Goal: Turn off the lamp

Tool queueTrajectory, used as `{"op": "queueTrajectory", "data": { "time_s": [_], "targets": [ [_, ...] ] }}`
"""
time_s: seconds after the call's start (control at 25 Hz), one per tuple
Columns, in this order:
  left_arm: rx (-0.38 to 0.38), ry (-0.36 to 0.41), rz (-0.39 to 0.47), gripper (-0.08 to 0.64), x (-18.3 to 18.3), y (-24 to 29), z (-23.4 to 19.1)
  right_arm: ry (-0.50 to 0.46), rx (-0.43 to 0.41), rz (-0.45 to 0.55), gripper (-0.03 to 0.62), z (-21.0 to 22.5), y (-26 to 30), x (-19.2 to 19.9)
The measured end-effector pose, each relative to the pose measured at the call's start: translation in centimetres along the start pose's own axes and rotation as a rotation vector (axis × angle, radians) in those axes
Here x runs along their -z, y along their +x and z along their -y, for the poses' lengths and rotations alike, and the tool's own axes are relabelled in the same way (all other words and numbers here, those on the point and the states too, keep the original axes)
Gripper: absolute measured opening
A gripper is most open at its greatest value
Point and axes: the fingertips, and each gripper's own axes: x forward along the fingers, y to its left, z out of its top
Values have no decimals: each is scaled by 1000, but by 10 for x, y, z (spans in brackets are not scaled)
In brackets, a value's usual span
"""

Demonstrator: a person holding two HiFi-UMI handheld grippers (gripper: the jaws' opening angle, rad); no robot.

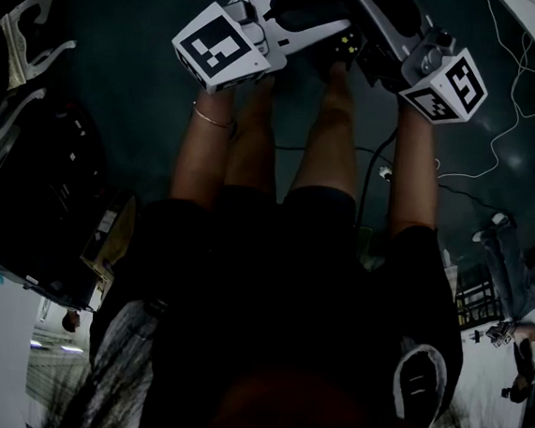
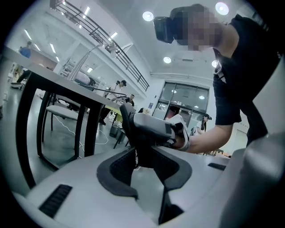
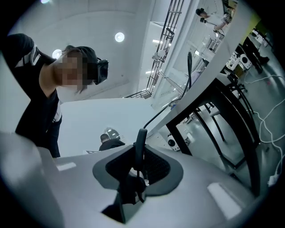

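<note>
the left gripper (image 2: 141, 149) is held out in front of the person, and its dark fingers stand as one mass, closed, with no gap to see and nothing between them

the right gripper (image 3: 141, 149) shows its fingers in its own view as a single thin upright blade, pressed together and empty

in the left gripper view the white body of the right gripper lies just beyond the left fingers' tips; the person's right hand (image 2: 180, 137) is wrapped round it and the bare forearm runs off to the right of the fingers

what may be the lamp (image 2: 89, 52), a thin arched arm, rises off the tabletop (image 2: 53, 79) well up and to the left of the left fingers, too small to be sure of

black table legs (image 2: 31, 133) stand to the left of those fingers, well apart from them

in the head view both grippers sit side by side above the person's legs (image 1: 326, 139), each with its marker cube (image 1: 222, 49) turned up, and the right gripper's body crosses over the front of the left one

a thin bracelet (image 1: 211, 118) rings the left wrist

white cables (image 1: 514, 100) trail over the dark floor (image 1: 102, 70) to the right of the right gripper
</note>
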Motion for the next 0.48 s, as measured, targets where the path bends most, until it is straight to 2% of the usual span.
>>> {"op": "queueTrajectory", "data": {
  "time_s": [0.48],
  "targets": [
    [-26, -12, -20, 107, 7, -2, -8, 7, 18, -11, 72, 4, -1, 5]
  ]
}}
